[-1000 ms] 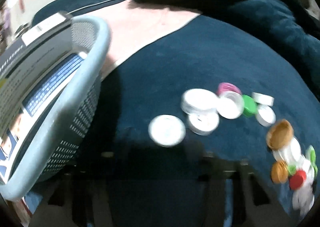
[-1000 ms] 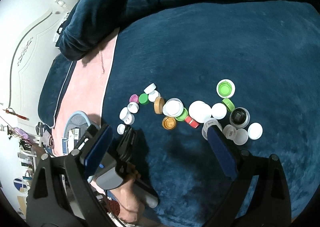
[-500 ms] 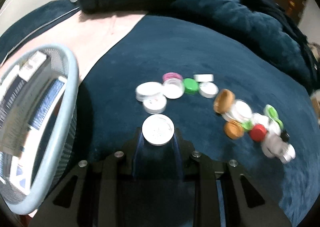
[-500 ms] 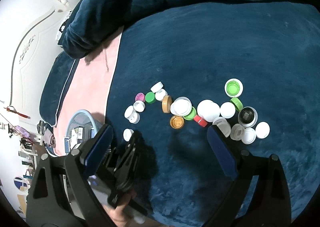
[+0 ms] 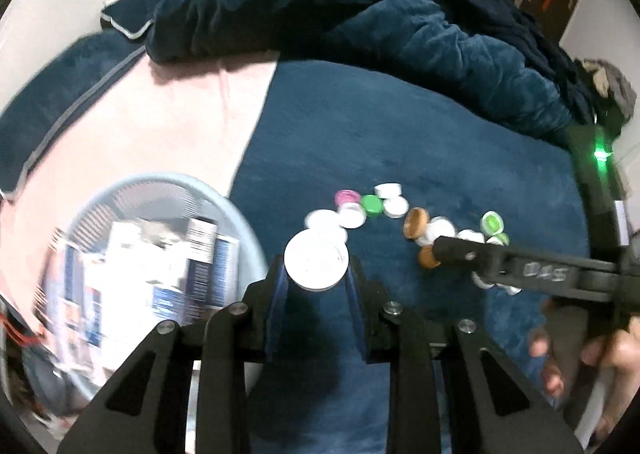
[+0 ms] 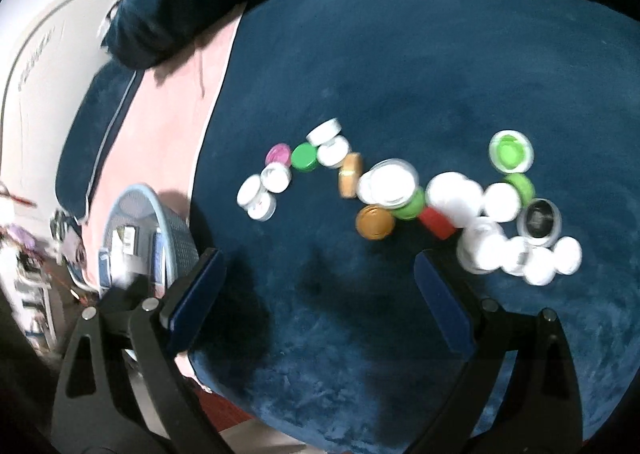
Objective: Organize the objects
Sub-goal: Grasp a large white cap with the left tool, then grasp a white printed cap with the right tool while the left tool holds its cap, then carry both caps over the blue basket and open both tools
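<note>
My left gripper is shut on a round white lid, held up above the dark blue blanket. Beyond it lies a scatter of bottle caps: white, green, pink, brown and red ones. A pale blue mesh basket with boxes in it stands to the lower left. In the right wrist view my right gripper is open above the blanket, with nothing between its fingers, just in front of the same row of caps. The basket sits left of it. One arm of the right gripper crosses the left wrist view.
A pink cloth lies left of the blanket, under the basket. A heaped dark blue duvet runs along the far side. A person's hand shows at the right edge. The bed's near edge drops to the floor.
My left gripper closed on the white lid and lifted it off the blanket, away from the pile. The right gripper came lower and closer to the caps.
</note>
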### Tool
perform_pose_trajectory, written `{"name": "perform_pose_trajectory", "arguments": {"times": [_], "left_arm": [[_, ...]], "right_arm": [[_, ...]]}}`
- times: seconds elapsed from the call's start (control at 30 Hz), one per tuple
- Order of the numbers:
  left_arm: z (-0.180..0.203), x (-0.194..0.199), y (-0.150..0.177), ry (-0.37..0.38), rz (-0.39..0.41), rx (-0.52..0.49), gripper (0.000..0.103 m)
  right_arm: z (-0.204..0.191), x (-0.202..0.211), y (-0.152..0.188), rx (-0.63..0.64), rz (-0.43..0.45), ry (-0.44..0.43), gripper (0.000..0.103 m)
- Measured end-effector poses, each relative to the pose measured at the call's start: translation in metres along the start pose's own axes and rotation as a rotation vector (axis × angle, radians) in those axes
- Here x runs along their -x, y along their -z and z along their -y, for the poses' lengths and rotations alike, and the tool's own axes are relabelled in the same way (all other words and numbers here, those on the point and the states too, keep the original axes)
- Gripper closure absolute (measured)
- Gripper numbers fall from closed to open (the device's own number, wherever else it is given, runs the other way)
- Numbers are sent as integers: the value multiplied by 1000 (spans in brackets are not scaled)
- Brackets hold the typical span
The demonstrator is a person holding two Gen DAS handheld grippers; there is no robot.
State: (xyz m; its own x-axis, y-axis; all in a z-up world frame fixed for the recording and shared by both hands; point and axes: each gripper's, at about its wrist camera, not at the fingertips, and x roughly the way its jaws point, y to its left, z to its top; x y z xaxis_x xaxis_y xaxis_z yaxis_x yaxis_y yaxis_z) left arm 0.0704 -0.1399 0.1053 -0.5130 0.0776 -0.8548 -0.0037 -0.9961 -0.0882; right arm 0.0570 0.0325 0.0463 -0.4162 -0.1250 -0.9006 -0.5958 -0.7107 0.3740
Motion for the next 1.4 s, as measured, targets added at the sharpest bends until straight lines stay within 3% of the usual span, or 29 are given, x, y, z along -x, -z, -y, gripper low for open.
{"name": "perform_pose_trajectory", "arguments": {"times": [0.07, 0.23, 0.4, 0.57, 0.67, 0.7, 0.73, 0.77, 1.13, 1.4], "left_arm": [[-11, 4, 2, -12, 10, -12, 73], [-44, -3, 2, 23, -11, 93, 73], [-61, -2, -1, 70, -3, 168, 73], [-66, -6, 0, 79, -14, 185, 73], [-70, -9, 1, 76, -26, 187, 73], [-71, -10, 1, 76, -29, 189, 73], [-73, -10, 2, 76, -32, 192, 73], [-74, -10, 2, 74, -34, 194, 73], [-93, -4, 5, 54, -29, 233, 73], [-116, 1, 10, -14, -14, 279, 74]], "right_arm": [[-17, -15, 0, 53, -19, -13, 7], [-49, -50, -2, 128, -42, -16, 9], [-69, -93, -8, 158, -96, 43, 27], [-75, -119, -13, 168, -109, 100, 32], [-74, -128, -17, 145, -89, 108, 43], [-75, -129, -17, 159, -86, 107, 50], [-75, -130, -17, 172, -86, 113, 65], [-74, -130, -17, 179, -88, 127, 72], [-58, -70, 2, 84, -77, -8, 71], [-101, -30, 5, 131, 1, -131, 71]]}}
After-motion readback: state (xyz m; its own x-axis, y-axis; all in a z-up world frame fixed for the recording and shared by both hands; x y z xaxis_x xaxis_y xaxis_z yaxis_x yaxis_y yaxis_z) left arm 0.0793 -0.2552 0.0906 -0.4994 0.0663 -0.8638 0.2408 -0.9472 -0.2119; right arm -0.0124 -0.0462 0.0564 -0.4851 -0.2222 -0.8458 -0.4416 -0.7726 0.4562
